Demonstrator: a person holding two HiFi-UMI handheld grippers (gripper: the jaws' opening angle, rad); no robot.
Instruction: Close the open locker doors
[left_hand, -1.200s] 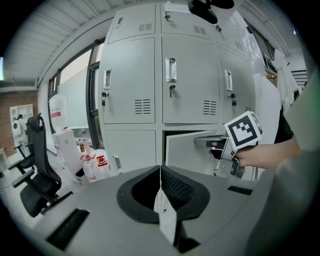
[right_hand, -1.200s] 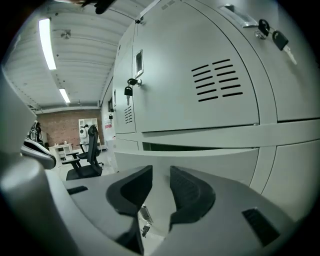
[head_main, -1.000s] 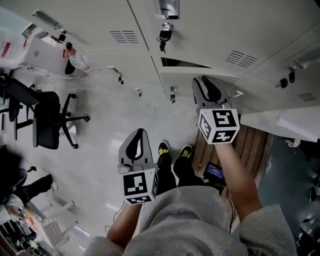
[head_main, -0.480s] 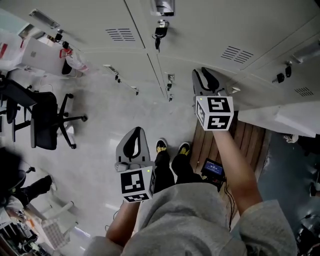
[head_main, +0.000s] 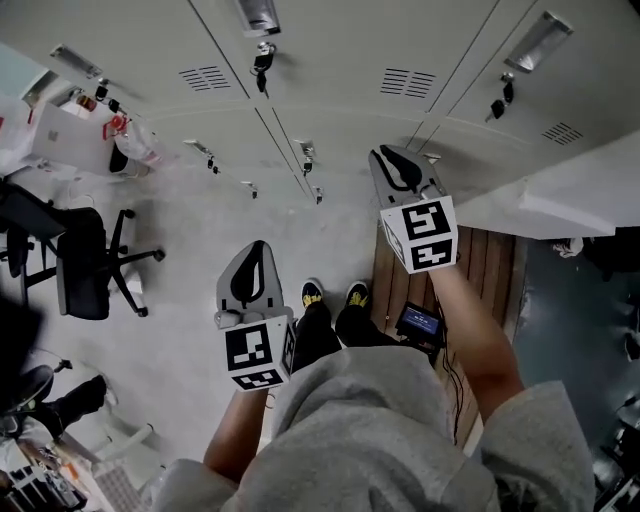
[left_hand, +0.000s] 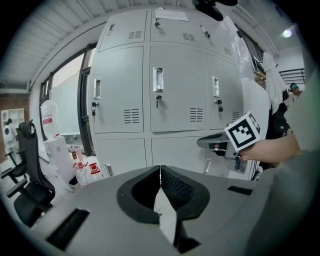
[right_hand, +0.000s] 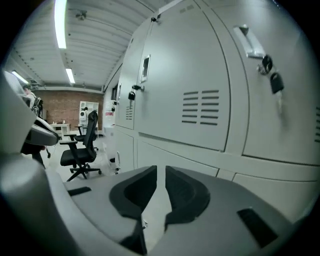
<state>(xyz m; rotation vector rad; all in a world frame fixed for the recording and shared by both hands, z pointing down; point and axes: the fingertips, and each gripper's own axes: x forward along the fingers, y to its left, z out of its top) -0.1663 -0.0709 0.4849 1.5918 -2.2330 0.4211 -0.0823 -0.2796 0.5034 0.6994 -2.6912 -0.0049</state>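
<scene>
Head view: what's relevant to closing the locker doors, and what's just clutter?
Job: lockers; open locker door at right; keys hanging in the locks.
Clutter: office chair; wooden pallet; small screen device by the feet; plastic bags beside the lockers.

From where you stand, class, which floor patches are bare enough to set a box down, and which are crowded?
Bare: the grey floor between the office chair and the shoes, up to the lockers. Crowded: the bags far left; the wooden boards by the open door hold a device.
</scene>
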